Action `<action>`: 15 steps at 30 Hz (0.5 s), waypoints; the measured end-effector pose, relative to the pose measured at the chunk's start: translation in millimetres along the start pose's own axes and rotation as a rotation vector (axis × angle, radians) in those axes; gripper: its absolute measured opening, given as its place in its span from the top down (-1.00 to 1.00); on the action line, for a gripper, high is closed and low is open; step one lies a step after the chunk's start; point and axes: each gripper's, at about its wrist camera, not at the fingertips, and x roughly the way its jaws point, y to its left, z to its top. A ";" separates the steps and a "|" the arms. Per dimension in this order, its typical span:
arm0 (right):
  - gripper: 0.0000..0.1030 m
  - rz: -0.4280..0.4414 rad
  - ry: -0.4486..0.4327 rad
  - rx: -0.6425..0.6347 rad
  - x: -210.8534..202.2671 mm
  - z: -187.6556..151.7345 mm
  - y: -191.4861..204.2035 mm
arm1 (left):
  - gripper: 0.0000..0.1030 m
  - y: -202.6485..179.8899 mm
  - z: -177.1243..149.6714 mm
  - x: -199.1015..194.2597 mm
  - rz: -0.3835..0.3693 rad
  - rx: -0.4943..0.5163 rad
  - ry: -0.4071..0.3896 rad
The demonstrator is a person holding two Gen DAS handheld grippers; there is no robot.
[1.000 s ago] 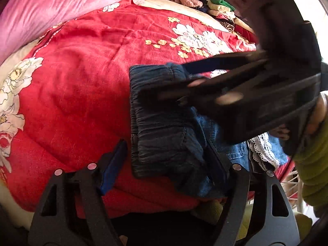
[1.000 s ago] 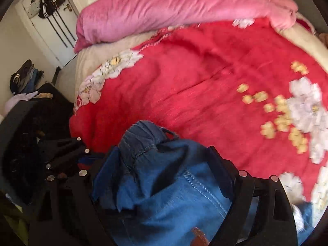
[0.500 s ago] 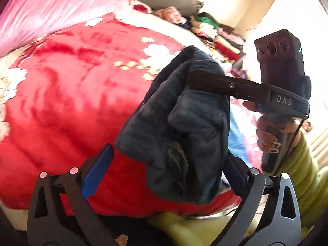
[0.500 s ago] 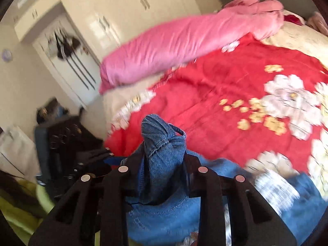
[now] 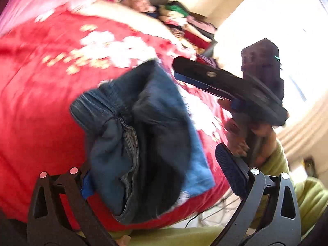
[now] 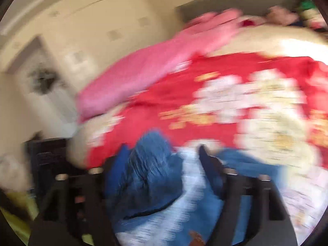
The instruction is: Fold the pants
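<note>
over red quilt (image 5: 30, 102): left hand-held gripper (image 5: 155, 176) apart, tilted down; right hand-held gripper (image 6: 164, 164) opening around jeans (image 6: 147, 168).

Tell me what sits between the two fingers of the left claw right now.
In the left wrist view, the folded blue denim pants fill the gap of the left claw, lying on the red quilt; neither finger presses them.

This is a bedroom in a home. A bed (image 5: 30, 94) fills most of both views, spread with a red quilt (image 6: 155, 112) printed with white flowers and a rolled pink blanket (image 6: 143, 69). Stacked clothes (image 5: 184, 22) sit at its far side, cream cupboard doors (image 6: 86, 28) line the wall, and daylight pours through a window (image 5: 297, 51).
</note>
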 end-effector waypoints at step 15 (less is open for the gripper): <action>0.24 -0.006 0.206 0.178 10.4 -56.7 -22.8 | -0.81 -42.8 -35.5 50.4 0.003 0.170 0.157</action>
